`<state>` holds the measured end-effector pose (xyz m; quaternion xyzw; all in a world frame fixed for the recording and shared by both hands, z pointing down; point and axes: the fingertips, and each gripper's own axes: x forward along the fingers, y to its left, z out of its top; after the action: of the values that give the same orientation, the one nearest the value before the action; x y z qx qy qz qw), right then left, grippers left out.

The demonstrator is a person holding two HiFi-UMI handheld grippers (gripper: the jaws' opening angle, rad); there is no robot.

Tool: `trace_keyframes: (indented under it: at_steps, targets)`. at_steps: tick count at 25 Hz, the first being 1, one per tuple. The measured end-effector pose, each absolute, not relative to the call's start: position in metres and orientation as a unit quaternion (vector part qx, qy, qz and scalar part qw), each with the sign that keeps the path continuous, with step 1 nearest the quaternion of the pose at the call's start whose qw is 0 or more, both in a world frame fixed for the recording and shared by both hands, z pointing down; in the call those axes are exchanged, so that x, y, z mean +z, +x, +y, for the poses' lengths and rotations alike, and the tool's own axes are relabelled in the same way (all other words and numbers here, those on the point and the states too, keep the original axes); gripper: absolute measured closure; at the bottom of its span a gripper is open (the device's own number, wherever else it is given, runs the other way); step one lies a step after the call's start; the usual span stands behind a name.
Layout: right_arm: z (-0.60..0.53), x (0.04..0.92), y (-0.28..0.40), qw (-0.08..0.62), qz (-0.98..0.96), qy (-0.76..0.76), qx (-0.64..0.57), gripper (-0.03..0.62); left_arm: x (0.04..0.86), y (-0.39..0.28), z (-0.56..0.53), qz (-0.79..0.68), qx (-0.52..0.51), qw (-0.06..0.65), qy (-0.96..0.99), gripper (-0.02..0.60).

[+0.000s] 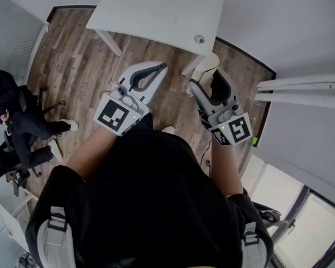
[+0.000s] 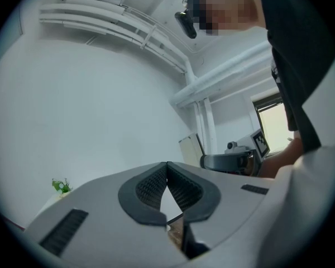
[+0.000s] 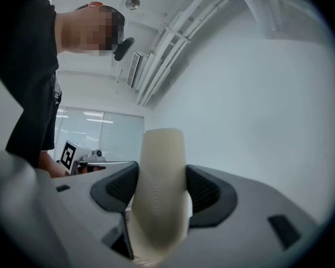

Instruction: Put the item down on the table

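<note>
Cream item (image 3: 161, 149): pinched between the right tongs (image 3: 161, 184), apart from the white tabletop (image 1: 156, 10)
Left tongs (image 2: 167, 172): pressed together, nothing held
Step in hand: the item is best carried over the tabletop, lowered until it is borne there, and only then released, so that toppling is avoided
Writing: none can be read; only square markers (image 1: 114, 116) are seen
</note>
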<state>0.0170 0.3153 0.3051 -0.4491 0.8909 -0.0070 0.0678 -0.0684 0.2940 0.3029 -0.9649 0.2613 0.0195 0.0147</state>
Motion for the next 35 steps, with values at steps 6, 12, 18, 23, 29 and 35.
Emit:
trace_keyframes:
  at_steps: [6,12,18,23,29,35]
  targets:
    - [0.26,0.304,-0.007,0.061,0.892,-0.447,-0.011,0.319,0.298,-0.088,0.238,0.254,0.028,0.014,-0.967,0.586]
    - [0.186,0.306,-0.046,0.041,0.891,-0.451,-0.013,0.319,0.298,-0.124,0.161,0.246,0.035,0.006,-0.969,0.586]
    - [0.189,0.298,-0.048,0.042,0.886,-0.461,-0.005,0.319,0.293,-0.121,0.163,0.234,0.032,0.013,-0.972,0.586]
    - [0.164,0.3,-0.065,0.04,0.879,-0.475,-0.005,0.319,0.295,-0.137,0.137,0.22,0.035,0.008,-0.975,0.586]
    - [0.133,0.308,-0.069,0.045,0.874,-0.484,-0.015,0.319,0.309,-0.142,0.104,0.212,0.031,-0.001,-0.977,0.586]
    - [0.111,0.312,-0.038,0.054,0.87,-0.489,-0.02,0.319,0.31,-0.115,0.082,0.21,0.031,-0.001,-0.977,0.586]
